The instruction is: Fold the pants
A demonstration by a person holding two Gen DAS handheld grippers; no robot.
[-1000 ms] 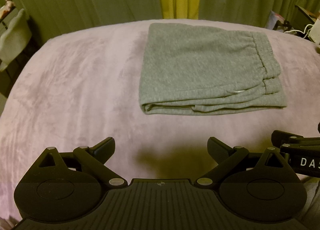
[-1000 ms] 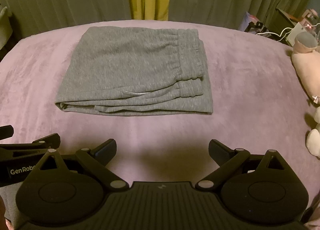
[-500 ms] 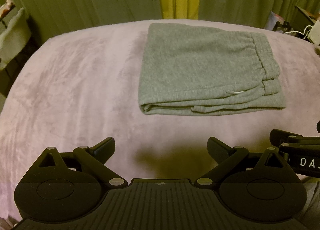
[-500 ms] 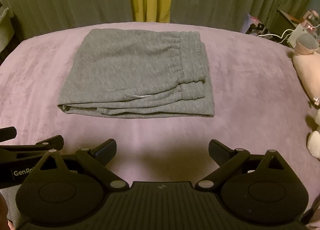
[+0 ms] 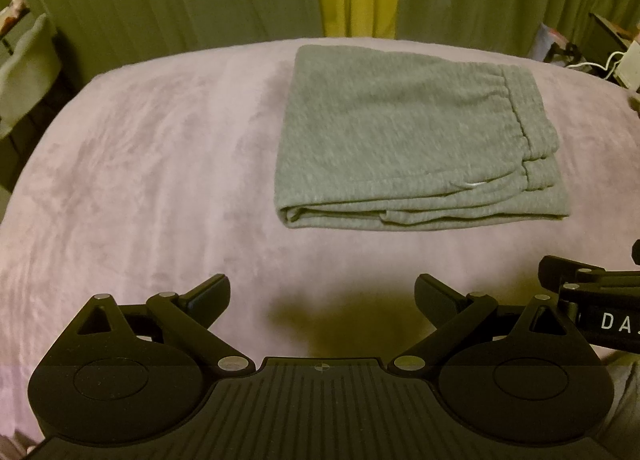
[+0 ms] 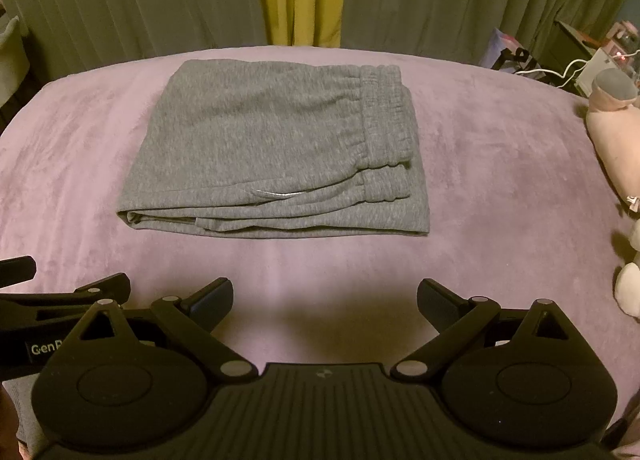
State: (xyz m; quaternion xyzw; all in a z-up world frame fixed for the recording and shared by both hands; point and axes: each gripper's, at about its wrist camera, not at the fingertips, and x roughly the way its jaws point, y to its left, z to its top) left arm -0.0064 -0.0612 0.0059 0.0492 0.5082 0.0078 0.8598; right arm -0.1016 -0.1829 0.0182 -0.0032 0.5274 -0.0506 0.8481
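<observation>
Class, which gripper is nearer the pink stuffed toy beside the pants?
Right. The right gripper has the toy off its right; the left gripper sits further left.

White letters "DA", cut off by the picture edge, stand on the right gripper's (image 5: 592, 300) black body in the left wrist view. "GenR", likewise cut off, stands on the left gripper's (image 6: 44, 348) body in the right wrist view.

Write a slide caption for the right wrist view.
Open right tool hovers over a purple blanket, short of the folded grey pants; a pink plush toy lies at right.
</observation>
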